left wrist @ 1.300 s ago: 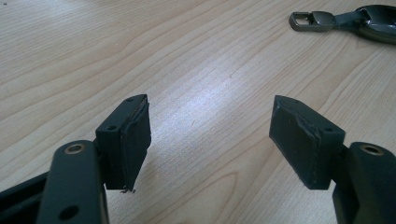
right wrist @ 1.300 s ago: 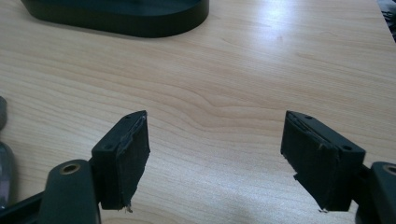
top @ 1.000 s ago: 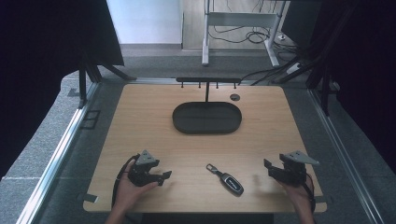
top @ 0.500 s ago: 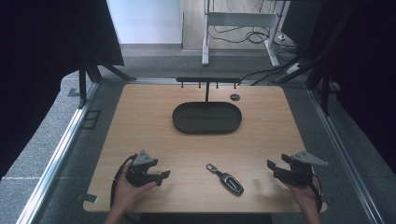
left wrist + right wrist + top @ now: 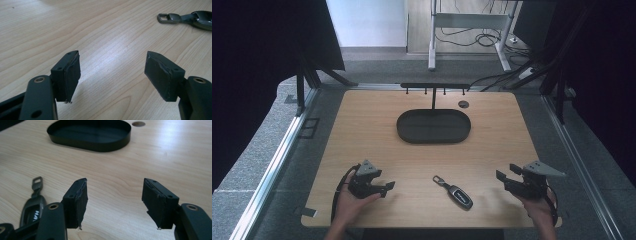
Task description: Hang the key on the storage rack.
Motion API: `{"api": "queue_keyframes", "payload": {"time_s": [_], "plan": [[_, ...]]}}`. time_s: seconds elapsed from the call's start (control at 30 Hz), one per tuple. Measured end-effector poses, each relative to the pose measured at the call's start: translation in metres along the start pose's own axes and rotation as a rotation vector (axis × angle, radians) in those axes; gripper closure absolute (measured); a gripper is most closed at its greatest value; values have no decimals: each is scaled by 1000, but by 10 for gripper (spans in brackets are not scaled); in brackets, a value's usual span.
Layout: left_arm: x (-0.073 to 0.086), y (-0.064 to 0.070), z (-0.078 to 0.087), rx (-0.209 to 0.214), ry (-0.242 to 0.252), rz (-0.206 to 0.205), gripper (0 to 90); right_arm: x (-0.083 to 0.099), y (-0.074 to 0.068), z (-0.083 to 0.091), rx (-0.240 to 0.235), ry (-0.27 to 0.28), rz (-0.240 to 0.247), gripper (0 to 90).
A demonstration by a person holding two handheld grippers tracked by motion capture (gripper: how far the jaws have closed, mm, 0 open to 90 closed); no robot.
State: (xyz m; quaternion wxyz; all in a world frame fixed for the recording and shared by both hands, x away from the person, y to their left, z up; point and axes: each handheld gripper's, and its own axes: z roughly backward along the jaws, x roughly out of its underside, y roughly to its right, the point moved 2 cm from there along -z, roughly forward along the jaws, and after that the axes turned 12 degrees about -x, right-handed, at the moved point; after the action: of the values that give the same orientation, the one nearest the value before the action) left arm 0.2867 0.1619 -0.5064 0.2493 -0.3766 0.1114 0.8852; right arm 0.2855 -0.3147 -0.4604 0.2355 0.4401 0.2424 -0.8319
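Both tools have drifted toward the frame's bottom corners; left tool (image 5: 384,187) and right tool (image 5: 507,178) gape, released. Approaching flat could skid the key fob (image 5: 455,192) across the surface (image 5: 362,135).

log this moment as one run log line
left gripper: open, empty | right gripper: open, empty | key fob: flat on table between grippers, untouched | black tray: empty

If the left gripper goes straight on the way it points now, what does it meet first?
Probably the car key fob: the left gripper points right along the table toward it, perhaps slightly off line.
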Motion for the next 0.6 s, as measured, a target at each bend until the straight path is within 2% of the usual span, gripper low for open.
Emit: {"api": "queue_keyframes", "payload": {"time_s": [0.1,0.17,0.33,0.53,0.6], "plan": [[0,2,-4,5,-12,-9,295,-8,-6,2,-15,10,26,395],[0,2,-5,5,-12,-9,296,-11,-8,4,-38,12,11,416],[-1,4,-3,5,-5,-13,296,-18,-15,9,-54,9,30,417],[-1,5,-3,6,-9,-19,296,-23,-26,3,-74,-6,75,425],[-1,5,-4,5,-11,-19,296,-24,-30,1,-87,-10,76,430]]}}
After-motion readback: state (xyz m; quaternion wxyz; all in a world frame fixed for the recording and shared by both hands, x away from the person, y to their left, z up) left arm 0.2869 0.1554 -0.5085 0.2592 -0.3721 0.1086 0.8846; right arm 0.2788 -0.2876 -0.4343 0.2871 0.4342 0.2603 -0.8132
